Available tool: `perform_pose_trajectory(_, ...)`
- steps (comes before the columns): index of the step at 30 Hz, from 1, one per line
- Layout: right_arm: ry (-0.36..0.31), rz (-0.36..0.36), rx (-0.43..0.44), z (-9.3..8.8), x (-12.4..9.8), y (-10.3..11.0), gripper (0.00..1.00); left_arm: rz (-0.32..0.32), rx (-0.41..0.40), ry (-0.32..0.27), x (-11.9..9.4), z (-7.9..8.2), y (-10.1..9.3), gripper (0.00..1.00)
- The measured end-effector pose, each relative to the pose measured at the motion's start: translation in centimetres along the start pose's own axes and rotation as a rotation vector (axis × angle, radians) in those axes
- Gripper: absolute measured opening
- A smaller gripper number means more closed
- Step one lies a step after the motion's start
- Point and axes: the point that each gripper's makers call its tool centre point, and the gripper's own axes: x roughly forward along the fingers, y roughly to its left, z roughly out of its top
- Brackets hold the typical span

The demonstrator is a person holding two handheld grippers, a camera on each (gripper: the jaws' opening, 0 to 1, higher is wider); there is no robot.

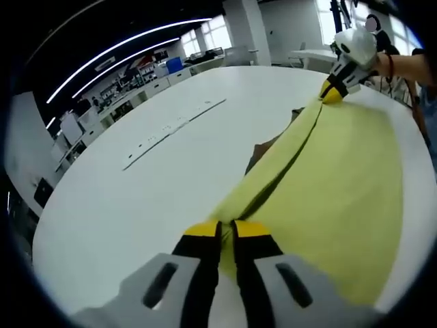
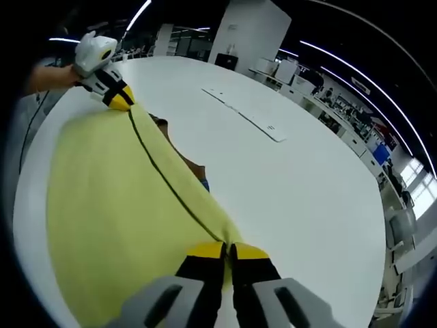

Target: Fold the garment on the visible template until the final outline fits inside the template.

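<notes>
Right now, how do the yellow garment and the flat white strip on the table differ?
The yellow garment is wide, soft cloth, held taut along one edge, shut in the left gripper and the right gripper. The white strip is narrow, thin and straight, lies flat, and nothing touches it. Both are over the white table.

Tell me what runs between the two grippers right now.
The yellow garment, its folded edge stretched from the left gripper to the right gripper; both gripper views show it, jaws closed on cloth.

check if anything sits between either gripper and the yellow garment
Nothing visible does: the left gripper and right gripper each already pinch an edge of the yellow garment, stretched between them over the white table.
</notes>
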Motion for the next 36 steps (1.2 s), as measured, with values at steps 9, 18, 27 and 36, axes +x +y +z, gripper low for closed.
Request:
perform_pose_trajectory(9,-0.044,-0.069,0.013,1.4,-0.3,-1.4,0.00,0.094,0.107,-0.045,-0.7,1.9,1.7,0.00)
perform_pose_trajectory(18,-0.085,-0.102,0.161,2.1,0.6,-2.7,0.00,0.195,-0.128,-0.099,-1.3,2.6,5.0,0.06)
perform_pose_trajectory(27,-0.085,-0.131,0.246,2.1,0.3,-3.5,0.17,0.186,-0.213,-0.111,-2.5,1.7,5.5,0.13)
perform_pose_trajectory(36,-0.105,-0.013,0.432,2.3,-1.2,-1.6,0.51,0.123,-0.424,-0.178,-4.0,0.9,4.9,0.46)
